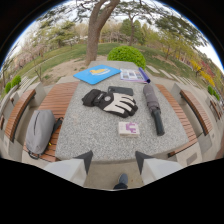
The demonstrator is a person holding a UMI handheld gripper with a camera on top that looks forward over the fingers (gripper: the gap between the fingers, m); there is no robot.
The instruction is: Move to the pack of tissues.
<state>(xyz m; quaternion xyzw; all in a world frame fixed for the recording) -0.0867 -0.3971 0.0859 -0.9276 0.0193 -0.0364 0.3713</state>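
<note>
A small white and purple pack of tissues (128,128) lies on the grey stone table (90,135), just beyond my gripper's fingers and slightly right of the middle. My gripper (114,159) is held open at the near edge of the table, with nothing between its two fingers (84,159). A wide gap separates the fingertips. The pack is apart from the gripper and lies flat.
A black and white pair of gloves (110,101), a dark phone (120,90), a folded grey umbrella (153,108), a blue folder (96,73) and a booklet (132,75) lie farther back. Wooden benches (192,111) flank the table; a grey bag (40,131) rests on the left one. A shoe tip (121,181) shows below.
</note>
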